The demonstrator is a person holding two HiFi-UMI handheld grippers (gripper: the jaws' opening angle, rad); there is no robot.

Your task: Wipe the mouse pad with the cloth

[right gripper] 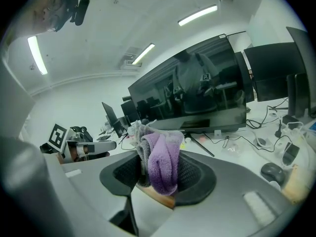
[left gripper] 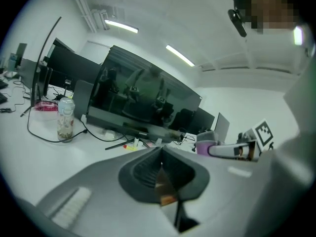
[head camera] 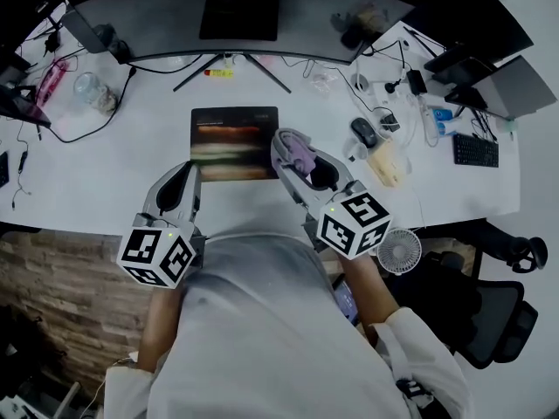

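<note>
The purple cloth, seemingly soft and light, sits bunched in the clamped right hand-held gripper just beside the right edge of the mouse pad; a mid-bunch hold looks best; the left hand-held gripper is closed and empty.

Overhead; gripper views toward monitor

white desk: curved monitor at back, clear bottle left, black mouse and keyboard right; small white fan by front edge.
</note>
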